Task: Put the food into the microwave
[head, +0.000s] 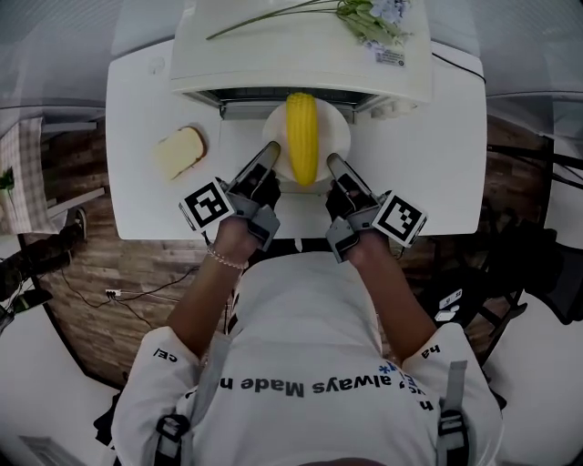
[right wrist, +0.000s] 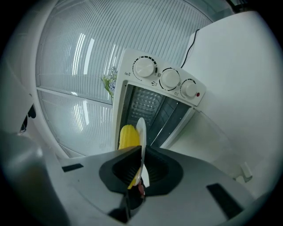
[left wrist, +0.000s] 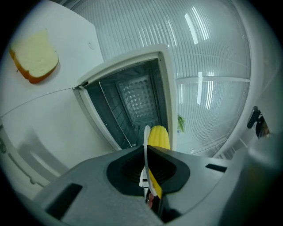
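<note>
We have the plate (head: pixel 342 138) pinched from both sides. The left gripper (head: pixel 262 167) is closed on the near-left part of its rim and the right gripper (head: pixel 338 169) on the near-right part. Each gripper view shows the thin white edge clamped between that gripper's jaws.

The corn cob (head: pixel 302 136) lies on the plate with its long axis pointing straight at the microwave (head: pixel 301 50). Its far tip is just at the open mouth. That is what the next move depends on: the cavity is dead ahead of both grippers, so we judge a level push forward would carry plate and cob in lengthwise. Neither hand is noticeably nearer the microwave than the other, so we would expect them to move together to keep the plate from tipping.

A slice of bread (head: pixel 179 152) lies on the desk (head: pixel 428 155) in front of the microwave and off to its left, well apart from the plate. Green stems with pale flowers (head: pixel 364 18) lie on top of the microwave.

The head view shows the layout and how the cob lines up with the mouth, but nothing inside. The left gripper view looks into the dark cavity, to its rack and patterned back wall. The right gripper view alone shows the three knobs (right wrist: pixel 170 79) beside the opening. No view settles whether the plate rests on something or hangs free.
</note>
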Tool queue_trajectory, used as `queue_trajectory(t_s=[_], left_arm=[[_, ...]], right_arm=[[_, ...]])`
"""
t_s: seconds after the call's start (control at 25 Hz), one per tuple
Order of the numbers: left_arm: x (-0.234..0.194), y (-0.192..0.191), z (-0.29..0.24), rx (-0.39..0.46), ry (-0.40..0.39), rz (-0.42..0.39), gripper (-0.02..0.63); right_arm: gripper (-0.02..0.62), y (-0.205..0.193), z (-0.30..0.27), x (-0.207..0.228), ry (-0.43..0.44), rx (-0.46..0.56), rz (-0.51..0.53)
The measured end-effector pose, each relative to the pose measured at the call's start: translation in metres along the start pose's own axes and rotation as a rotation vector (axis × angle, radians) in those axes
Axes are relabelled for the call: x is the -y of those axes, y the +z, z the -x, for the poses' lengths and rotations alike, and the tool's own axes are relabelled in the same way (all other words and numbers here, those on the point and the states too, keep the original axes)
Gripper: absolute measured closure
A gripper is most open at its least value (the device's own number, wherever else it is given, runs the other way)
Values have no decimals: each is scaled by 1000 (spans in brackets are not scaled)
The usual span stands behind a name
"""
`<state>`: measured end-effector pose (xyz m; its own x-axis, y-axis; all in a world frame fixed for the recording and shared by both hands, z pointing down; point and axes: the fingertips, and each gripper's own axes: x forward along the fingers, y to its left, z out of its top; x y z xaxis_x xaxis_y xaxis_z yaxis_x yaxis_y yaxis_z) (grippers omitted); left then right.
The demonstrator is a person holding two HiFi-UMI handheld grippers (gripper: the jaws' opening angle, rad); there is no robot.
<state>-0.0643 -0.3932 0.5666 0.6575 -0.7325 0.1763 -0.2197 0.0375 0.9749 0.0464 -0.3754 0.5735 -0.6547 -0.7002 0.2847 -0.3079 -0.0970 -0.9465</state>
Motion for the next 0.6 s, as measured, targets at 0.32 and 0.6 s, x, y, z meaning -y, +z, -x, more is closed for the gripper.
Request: queue_trajectory(t_s=[0.32,0.6], left_arm=[[-34,16,-15,-17,26,-9,588],[-60,27,-34,-34,38,-12,588]], right_arm=[[572,5,-27,22,-28,0,22],[572,16,-49,45,-51,10,23]])
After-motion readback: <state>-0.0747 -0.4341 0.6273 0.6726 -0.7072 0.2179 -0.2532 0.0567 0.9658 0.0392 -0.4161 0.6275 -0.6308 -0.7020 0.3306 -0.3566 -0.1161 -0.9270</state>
